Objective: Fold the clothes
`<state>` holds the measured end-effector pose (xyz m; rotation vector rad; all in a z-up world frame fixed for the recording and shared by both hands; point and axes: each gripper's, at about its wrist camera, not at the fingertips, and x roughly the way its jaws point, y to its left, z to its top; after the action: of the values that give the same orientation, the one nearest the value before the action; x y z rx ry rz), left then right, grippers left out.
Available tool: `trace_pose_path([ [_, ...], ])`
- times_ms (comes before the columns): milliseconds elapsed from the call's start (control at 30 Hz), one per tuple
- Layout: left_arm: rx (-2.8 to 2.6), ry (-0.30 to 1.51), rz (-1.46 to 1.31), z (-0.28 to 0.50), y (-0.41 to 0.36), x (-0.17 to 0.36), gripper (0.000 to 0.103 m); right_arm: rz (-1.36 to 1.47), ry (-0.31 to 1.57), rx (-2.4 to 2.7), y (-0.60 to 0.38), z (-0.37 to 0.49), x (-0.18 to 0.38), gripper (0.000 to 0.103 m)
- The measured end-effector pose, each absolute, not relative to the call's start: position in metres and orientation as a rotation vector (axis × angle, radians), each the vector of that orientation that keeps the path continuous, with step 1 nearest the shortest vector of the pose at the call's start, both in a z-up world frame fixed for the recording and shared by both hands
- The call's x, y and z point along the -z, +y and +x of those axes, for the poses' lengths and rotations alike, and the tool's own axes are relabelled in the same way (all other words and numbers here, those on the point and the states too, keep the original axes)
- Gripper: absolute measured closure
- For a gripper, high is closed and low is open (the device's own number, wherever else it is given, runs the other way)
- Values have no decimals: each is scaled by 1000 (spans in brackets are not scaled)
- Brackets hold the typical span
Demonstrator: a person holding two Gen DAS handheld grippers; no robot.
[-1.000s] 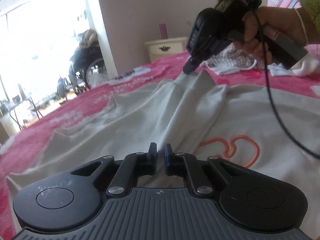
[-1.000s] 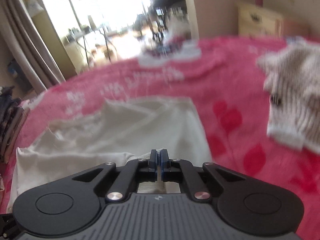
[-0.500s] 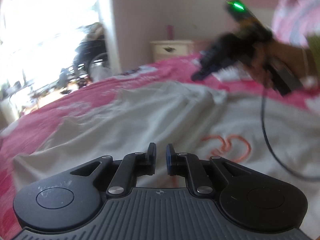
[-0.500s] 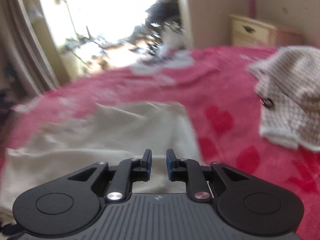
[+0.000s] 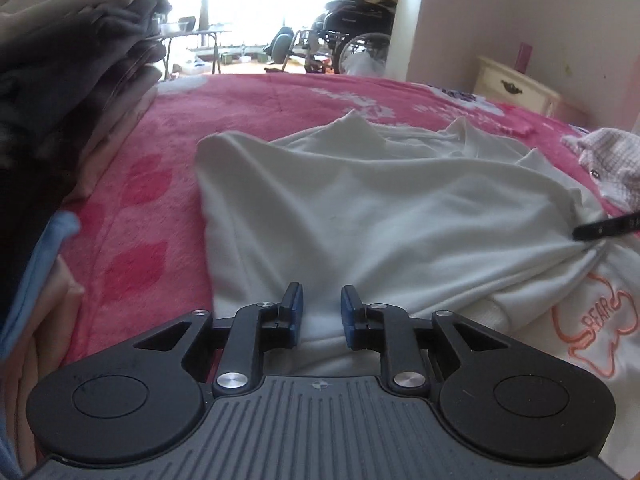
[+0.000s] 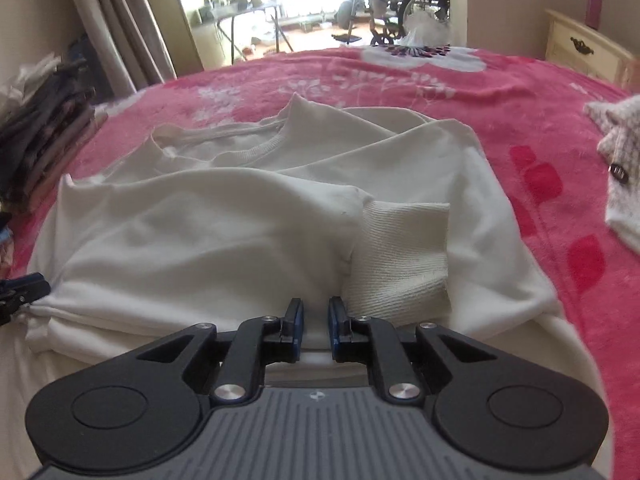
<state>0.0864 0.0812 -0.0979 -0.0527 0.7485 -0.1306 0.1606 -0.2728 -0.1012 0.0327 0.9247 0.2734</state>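
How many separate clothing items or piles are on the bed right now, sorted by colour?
White sweatshirt: 1
Beige knit garment: 1
Dark stack of folded clothes: 1
Total: 3, all on the pink blanket.

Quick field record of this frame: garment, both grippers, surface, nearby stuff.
garment: white sweatshirt, partly folded, ribbed cuff lying on top
print: orange bear outline
left gripper: open, fabric between fingers, not clamped
right gripper: open, at the near folded edge
surface: pink floral blanket
left side: stack of folded clothes
right side: knit garment
background: nightstand, wheelchair
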Motion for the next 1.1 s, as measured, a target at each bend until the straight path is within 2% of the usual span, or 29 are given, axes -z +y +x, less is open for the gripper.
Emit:
trace_pose_path([
  [200, 127, 742, -38, 78, 85, 100, 82, 90, 827, -275, -261, 181, 78, 88],
  [300, 121, 735, -38, 74, 87, 102, 82, 173, 892, -216, -266, 213, 105, 89],
  [333, 121, 732, -39, 73, 87, 103, 82, 208, 923, -179, -270, 223, 118, 92],
  [433, 132, 712, -39, 70, 90, 105, 82, 442, 907, -99, -298, 236, 131, 99],
  [500, 138, 702, -36, 68, 92, 105, 82, 577, 902, -39, -313, 236, 130, 99],
  [567, 140, 698, -48, 65, 95, 101, 82, 561, 882, -17, -319, 227, 117, 97],
  [600, 141, 697, -56, 63, 96, 98, 81, 547, 872, -7, -321, 222, 109, 90],
  [633, 142, 697, -64, 61, 99, 96, 80, 511, 864, -7, -322, 213, 100, 89],
  [833, 137, 689, -21, 37, 104, 85, 77, 427, 877, -63, -330, 138, 63, 89],
  [1000, 145, 681, 94, 26, 93, 82, 76, 455, 932, -47, -327, 85, 68, 89],
  [1100, 100, 738, 219, 33, 81, 92, 75, 528, 958, -28, -328, 56, 77, 89],
])
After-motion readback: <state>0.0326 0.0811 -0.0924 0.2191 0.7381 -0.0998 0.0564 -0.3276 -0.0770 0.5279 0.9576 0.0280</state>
